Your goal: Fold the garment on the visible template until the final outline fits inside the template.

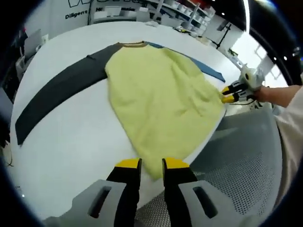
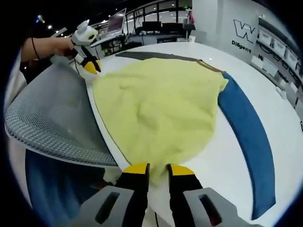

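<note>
Grey mesh chair back (image 2: 52,127) wedged between worktop edge and both grippers, overlapping the near hem side; same mesh (image 1: 246,161) just right of the left fingers. Shelving with bins (image 1: 184,12) and wall lettering past the far edge of the white worktop (image 1: 71,142); laptop (image 2: 116,21) and desks beyond the other end.

Garment (image 1: 161,94) spread flat on the worktop: yellow body, hem toward the grippers, brown collar (image 1: 132,45) on the far side from the left fingers. Long axis of the body runs hem to collar, away from the fingers. Dark grey sleeve (image 1: 57,92) stretched far left of the left fingers; blue sleeve (image 2: 248,137) stretched out to the right of the right fingers, along the worktop.

Left gripper (image 1: 151,164): yellow-tipped fingers nearly closed, narrow gap, hem corner of the yellow fabric right at the tips; actual pinch hard to confirm. Right gripper (image 2: 157,169): same, small gap, hem edge at the tips, grip not clear. From the left gripper view, right gripper (image 1: 230,93) at the opposite hem corner, fingers touching fabric.

Template outline not distinguishable under the garment. Blue sleeve mostly hidden behind the body in the left gripper view; hem edge partly hidden by the chair mesh.
</note>
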A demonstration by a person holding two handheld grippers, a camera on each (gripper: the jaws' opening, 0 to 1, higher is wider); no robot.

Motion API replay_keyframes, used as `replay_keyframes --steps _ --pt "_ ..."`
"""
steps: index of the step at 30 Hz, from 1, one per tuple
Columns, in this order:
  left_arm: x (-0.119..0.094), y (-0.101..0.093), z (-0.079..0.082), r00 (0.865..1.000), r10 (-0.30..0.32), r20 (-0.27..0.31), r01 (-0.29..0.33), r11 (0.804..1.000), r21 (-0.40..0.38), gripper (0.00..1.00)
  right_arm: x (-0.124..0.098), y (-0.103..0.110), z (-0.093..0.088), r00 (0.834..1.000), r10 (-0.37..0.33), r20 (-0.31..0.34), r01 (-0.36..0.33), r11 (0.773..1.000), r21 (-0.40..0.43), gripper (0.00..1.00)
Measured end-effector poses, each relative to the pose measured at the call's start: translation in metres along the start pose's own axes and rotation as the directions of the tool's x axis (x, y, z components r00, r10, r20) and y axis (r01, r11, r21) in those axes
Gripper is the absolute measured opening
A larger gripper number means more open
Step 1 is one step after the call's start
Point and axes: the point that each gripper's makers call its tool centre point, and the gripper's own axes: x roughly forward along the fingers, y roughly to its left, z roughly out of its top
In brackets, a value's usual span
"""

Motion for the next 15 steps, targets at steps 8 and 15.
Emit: replay_keyframes --steps 8,15 --pt "0.007 -0.003 -0.016 0.999 0.013 -0.046 -0.01 0.999 0.053 0.06 0.0 0.007 -0.002 1.0 0.006 -0.011 -0.006 0.999 -0.033 0.0" --pt "0.003 -0.004 -0.016 0.998 0.013 -0.061 -0.006 0.995 0.104 0.04 -0.002 0.013 -0.005 0.999 0.037 -0.029 -0.038 0.999 -0.033 0.0"
